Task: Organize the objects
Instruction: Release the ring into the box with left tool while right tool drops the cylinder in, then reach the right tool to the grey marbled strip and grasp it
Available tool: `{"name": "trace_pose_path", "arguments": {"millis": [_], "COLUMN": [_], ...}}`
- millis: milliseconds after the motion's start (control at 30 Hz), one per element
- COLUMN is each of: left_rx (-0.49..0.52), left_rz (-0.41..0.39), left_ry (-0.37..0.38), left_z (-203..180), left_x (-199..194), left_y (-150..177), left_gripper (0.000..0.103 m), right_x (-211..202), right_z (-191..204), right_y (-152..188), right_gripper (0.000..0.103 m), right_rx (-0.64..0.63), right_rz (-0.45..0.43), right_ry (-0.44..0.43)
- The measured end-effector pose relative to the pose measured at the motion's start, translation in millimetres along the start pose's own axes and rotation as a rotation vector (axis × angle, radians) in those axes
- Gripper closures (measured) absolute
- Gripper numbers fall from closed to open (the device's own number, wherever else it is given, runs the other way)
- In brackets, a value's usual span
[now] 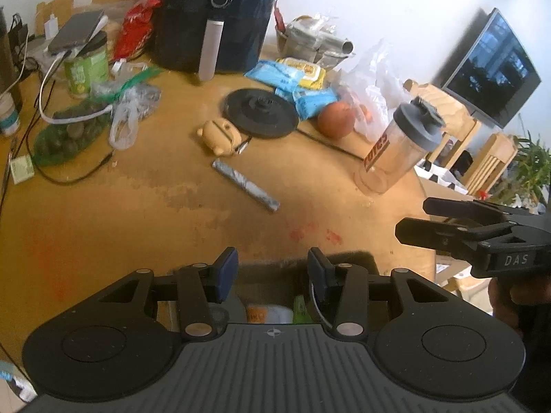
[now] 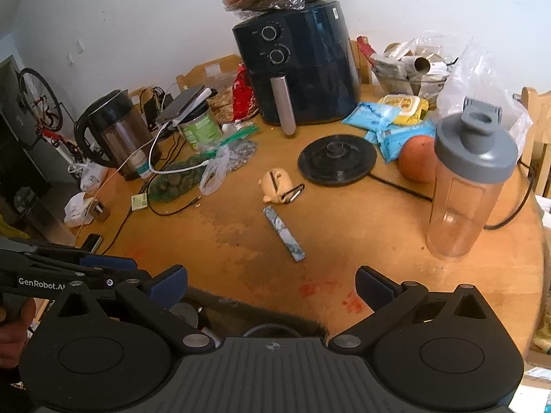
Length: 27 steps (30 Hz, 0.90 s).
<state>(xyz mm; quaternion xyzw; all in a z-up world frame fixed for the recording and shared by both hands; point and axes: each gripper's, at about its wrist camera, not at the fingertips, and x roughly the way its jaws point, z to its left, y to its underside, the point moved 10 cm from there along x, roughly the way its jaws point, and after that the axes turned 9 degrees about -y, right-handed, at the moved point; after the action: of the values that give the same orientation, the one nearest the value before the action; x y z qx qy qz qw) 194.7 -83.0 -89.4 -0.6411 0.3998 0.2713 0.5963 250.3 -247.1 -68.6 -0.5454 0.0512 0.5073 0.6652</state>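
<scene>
On the round wooden table point(image 2: 344, 227), a grey marbled stick point(image 2: 284, 233) lies mid-surface, a tan bear-shaped case point(image 2: 275, 186) just beyond. Shaker bottle point(image 1: 396, 148), lettering partly legible, stands right. Left gripper point(image 1: 272, 275) part open, empty; right gripper point(image 2: 272, 285), marked "DAS", wide open, empty.

A round wooden table point(image 2: 378, 241) stands by a white wall point(image 2: 137, 17), wooden chairs point(image 1: 489, 158) beside it.
</scene>
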Motion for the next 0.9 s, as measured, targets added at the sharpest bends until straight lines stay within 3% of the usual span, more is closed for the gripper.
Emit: {"name": "trace_pose_path", "arguments": {"millis": [267, 367, 433, 900], "left_rx": [0.029, 0.033, 0.032, 0.019], "left_rz": [-0.053, -0.056, -0.056, 0.031], "left_ry": [-0.019, -0.034, -0.041, -0.054], "left_z": [6.4, 10.7, 14.3, 33.4], "left_x": [-2.6, -0.5, 0.2, 13.7], "left_y": [-37.1, -43.5, -44.7, -24.7], "left_gripper": [0.058, 0.051, 0.046, 0.041], "right_x": [14.0, 23.1, 30.7, 96.8], "right_z": [-0.7, 1.2, 1.3, -2.0], "right_y": [-17.4, -20.8, -22.5, -24.1], "right_gripper": [0.0, 0.0, 0.0, 0.0], "right_rx": [-0.048, -0.078, -0.092, -0.169], "right_rz": [0.003, 0.018, 0.03, 0.129], "right_ry": [0.022, 0.024, 0.027, 0.013]}}
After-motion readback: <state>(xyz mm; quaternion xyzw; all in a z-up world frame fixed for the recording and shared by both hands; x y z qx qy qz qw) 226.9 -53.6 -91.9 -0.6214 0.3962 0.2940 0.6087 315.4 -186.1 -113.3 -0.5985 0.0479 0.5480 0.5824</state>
